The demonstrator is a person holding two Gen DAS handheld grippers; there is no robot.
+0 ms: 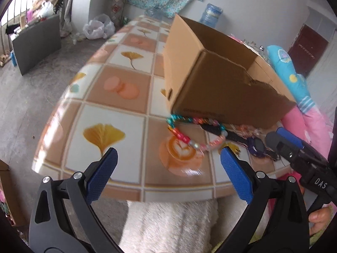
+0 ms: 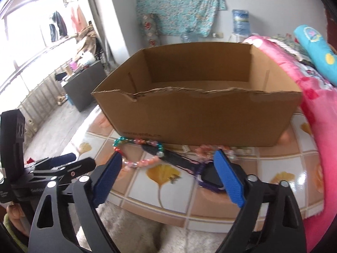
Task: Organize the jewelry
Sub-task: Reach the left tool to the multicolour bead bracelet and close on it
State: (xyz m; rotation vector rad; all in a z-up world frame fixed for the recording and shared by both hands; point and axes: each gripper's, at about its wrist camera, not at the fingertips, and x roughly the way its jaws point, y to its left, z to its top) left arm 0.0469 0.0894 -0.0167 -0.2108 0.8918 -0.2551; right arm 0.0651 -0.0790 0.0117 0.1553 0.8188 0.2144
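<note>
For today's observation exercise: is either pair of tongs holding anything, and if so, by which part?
Nothing is held. The left tongs and right tongs are both open, above the beaded bracelet and watch.

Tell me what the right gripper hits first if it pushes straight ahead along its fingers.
Probably the jewelry pile: the open right gripper points at the black watch strap and beaded bracelet on the table, just before the cardboard box. Depth is unclear; if it passes above them, the box wall comes first.

On the table point(image 2: 284, 168), a bead bracelet point(image 2: 137, 154) and watch point(image 2: 210, 179) lie before the box point(image 2: 200, 116), seemingly apart from it.
</note>
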